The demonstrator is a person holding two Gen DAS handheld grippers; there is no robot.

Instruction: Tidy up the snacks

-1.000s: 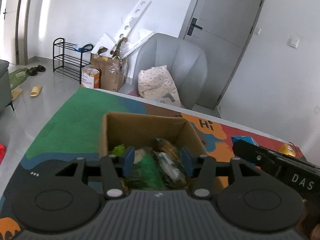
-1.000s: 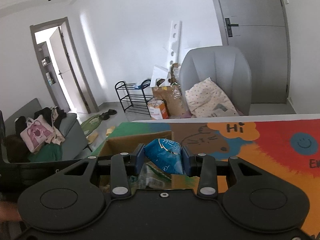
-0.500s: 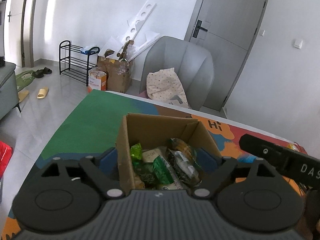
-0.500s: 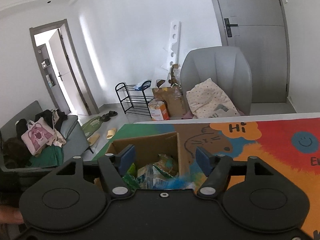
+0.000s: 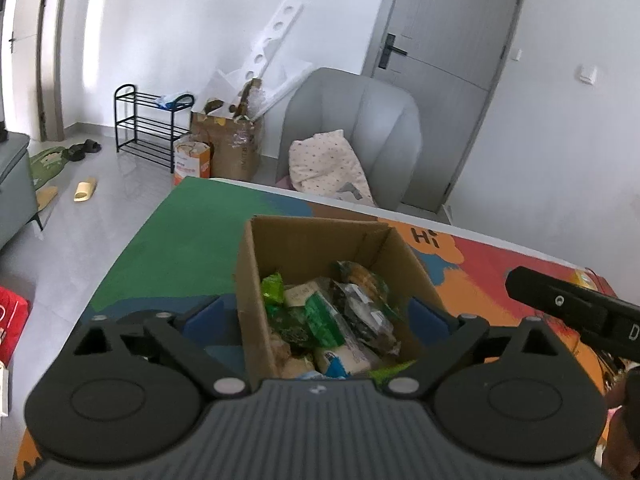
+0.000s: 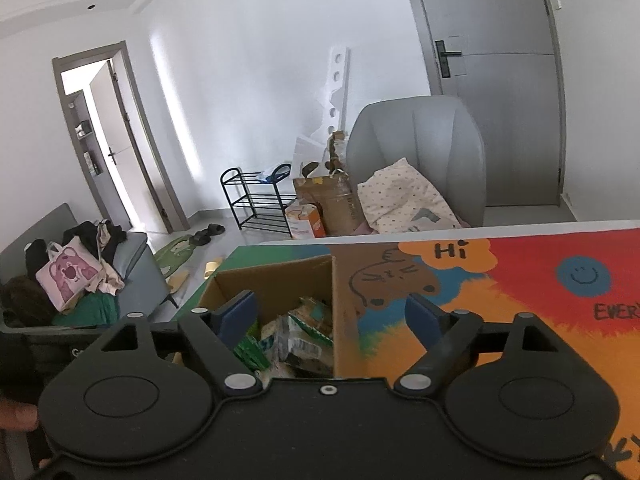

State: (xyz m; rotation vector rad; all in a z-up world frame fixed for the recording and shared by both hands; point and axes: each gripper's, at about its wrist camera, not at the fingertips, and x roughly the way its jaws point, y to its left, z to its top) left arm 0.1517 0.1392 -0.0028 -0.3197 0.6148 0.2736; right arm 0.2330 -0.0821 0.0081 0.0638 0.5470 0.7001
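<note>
An open cardboard box [image 5: 304, 240] stands on the colourful table mat [image 5: 180, 240] and holds several snack packets [image 5: 320, 320], green, white and dark. My left gripper [image 5: 316, 316] is open and empty, its blue pads wide apart on either side of the box's near end. My right gripper [image 6: 332, 312] is open and empty above the box's right wall [image 6: 344, 300]. The box also shows in the right wrist view with packets [image 6: 296, 332] inside. The right gripper's body shows at the right edge of the left wrist view [image 5: 576, 308].
The mat [image 6: 520, 280] covers the table to the right of the box, with a "Hi" print. Behind the table stand a grey armchair [image 5: 360, 128] with a spotted cloth, a brown box of packaging [image 5: 232, 148] and a black shoe rack [image 5: 152, 128].
My left gripper opened and let go of a green packet into the box. My right gripper opened and dropped the blue packet into the box. Both grippers pulled back slightly.
</note>
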